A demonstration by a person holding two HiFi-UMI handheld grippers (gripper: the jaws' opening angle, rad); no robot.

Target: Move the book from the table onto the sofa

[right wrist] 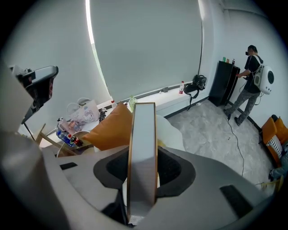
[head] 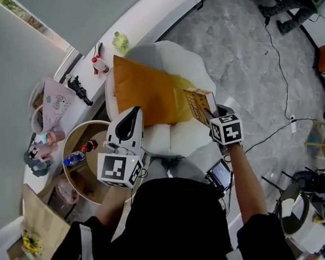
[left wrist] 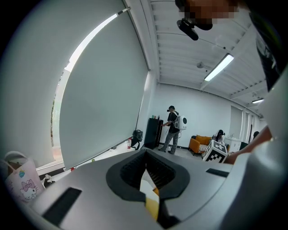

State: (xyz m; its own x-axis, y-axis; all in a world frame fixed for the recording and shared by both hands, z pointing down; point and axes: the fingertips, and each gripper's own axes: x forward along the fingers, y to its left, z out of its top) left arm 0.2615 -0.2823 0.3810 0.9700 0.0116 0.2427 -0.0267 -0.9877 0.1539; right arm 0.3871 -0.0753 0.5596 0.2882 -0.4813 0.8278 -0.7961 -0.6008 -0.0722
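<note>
The book is thin, with a yellow cover and white page edges. The right gripper pinches it. Its fingers press on both covers, and the book stands on its edge and sticks out past the fingertips. There are dark letters on the cover, but they are too small to read. The left gripper holds nothing, and its fingers are pressed together at the tips.

Under the right fingers is the round white sofa. I cannot tell if the book touches it. An orange cushion lies on the sofa, just past the left fingertips. The round wooden bench with small bottles is left of the left fingers. Beyond the fingers are a grey stone floor, a white window ledge and a big grey blind. A bag with a cartoon cat is far left of the left fingers.
</note>
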